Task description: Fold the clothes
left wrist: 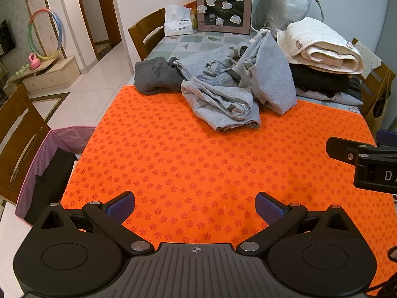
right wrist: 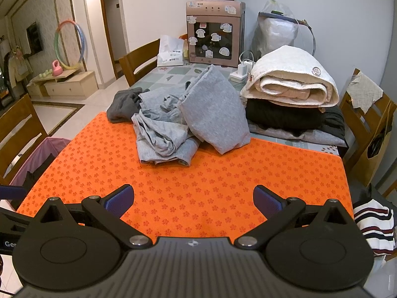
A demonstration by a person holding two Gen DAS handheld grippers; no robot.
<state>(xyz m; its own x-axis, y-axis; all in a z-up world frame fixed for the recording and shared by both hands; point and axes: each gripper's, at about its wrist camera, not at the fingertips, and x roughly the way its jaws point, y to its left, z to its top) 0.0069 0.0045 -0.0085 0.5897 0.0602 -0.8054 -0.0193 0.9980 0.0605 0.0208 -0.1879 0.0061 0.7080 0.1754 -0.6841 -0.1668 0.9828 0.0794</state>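
Clothes (left wrist: 230, 84) heaped on orange mat (left wrist: 198, 164) — both grippers gaping

Lying partly buried under the light grey garments (left wrist: 223, 94): a dark grey garment (left wrist: 155, 77), type unclear. Being pressed beneath the rolled cream quilt (right wrist: 292, 82): black clothes (right wrist: 292, 118), shapes unreadable. Running off the right edge: right gripper (left wrist: 367, 161), jaws unseen. Poking out of the purple bin (left wrist: 34, 164), mostly hidden: dark fabric (left wrist: 53, 173). Being cut at the bottom right: striped garment (right wrist: 374, 226).
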